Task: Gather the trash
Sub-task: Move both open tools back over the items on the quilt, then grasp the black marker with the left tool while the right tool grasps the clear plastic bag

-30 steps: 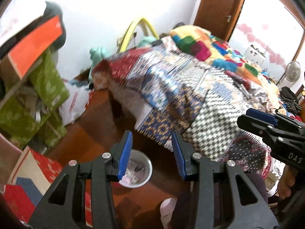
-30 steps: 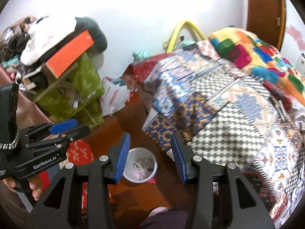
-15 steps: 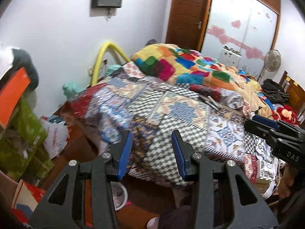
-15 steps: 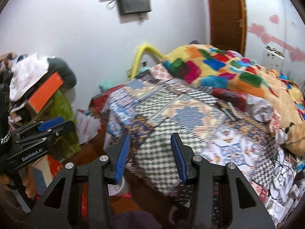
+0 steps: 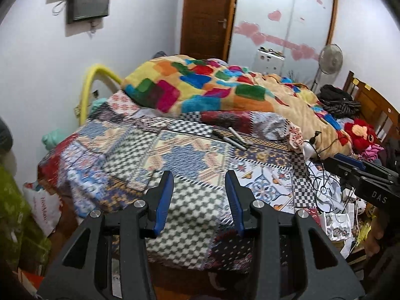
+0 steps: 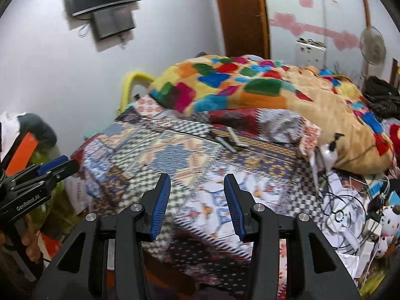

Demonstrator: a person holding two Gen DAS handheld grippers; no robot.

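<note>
Searching for trash is the step judged to be in hand: both grippers face the bed (image 5: 190,155), and neither has anything between its blue pads. The left gripper (image 5: 199,200) stands released and empty over the near corner of the bed; the right gripper (image 6: 197,201) is likewise released and empty. The likeliest trash, crumpled white paper scraps (image 5: 335,222), lies in a loose heap just beside the bed's right edge, tangled with black cables (image 5: 317,175); in the right wrist view similar clutter (image 6: 350,215) appears there, blurred. The paper looks thin, creased and easily torn. The bed carries a flat, woven patchwork sheet, with a thick plush blanket (image 5: 225,87) of coloured squares bunched toward its far side, and two slim dark pens (image 5: 230,138) near its middle. The next move probably calls for steering one gripper toward the scraps and pinching paper only, clear of the cables.
</note>
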